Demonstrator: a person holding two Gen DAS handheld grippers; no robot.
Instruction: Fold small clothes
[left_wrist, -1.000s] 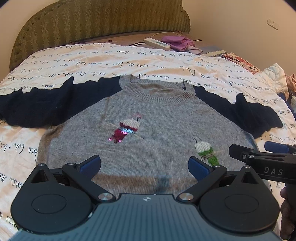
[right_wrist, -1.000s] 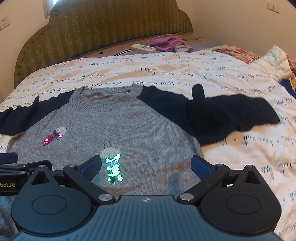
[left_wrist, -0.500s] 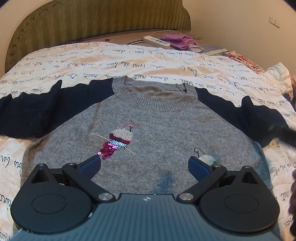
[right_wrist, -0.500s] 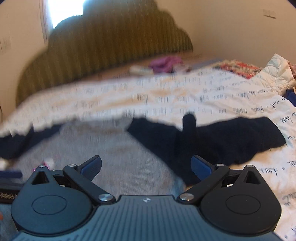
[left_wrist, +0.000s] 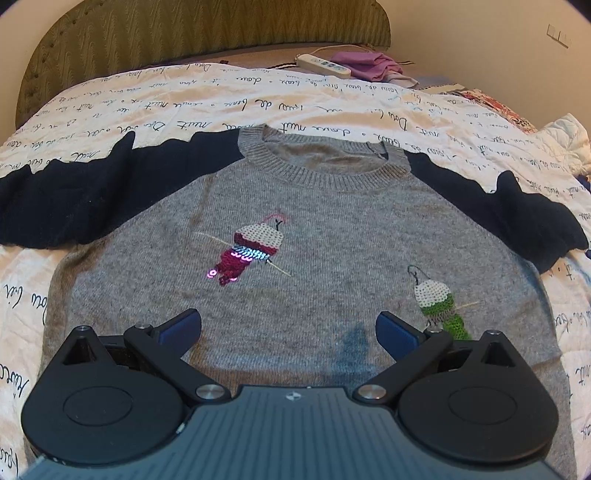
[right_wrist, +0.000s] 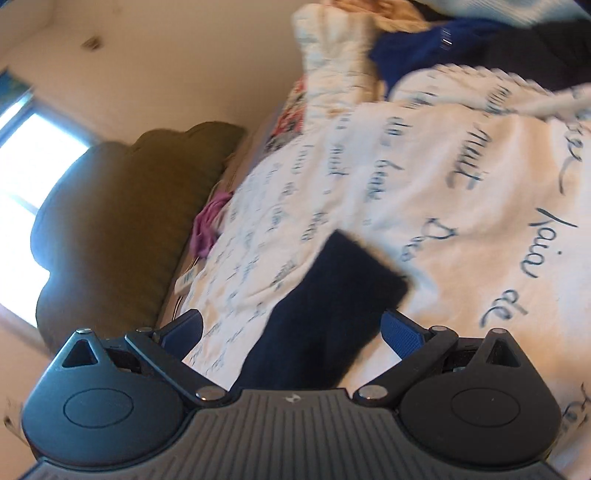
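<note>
A small grey sweater (left_wrist: 317, 236) with navy sleeves lies flat, front up, on the bed, both sleeves spread out sideways. It bears two sequin figures, one pink (left_wrist: 251, 251) and one green (left_wrist: 439, 306). My left gripper (left_wrist: 288, 328) is open and empty, hovering over the sweater's lower hem. My right gripper (right_wrist: 291, 328) is open and empty, rolled sideways, with the cuff end of the navy right sleeve (right_wrist: 332, 302) lying between its fingers in view; touching or apart, I cannot tell.
A white quilt with blue script (left_wrist: 258, 96) covers the bed. An olive headboard (left_wrist: 184, 37) stands at the back. A power strip (left_wrist: 325, 64) and purple cloth (left_wrist: 369, 66) lie by it. A pile of clothes (right_wrist: 461, 44) lies at the bed's right side.
The right gripper has swung right and rolled sideways to the end of the navy sleeve. The left gripper has shifted left and nearer the sweater's middle. Both stay open.
</note>
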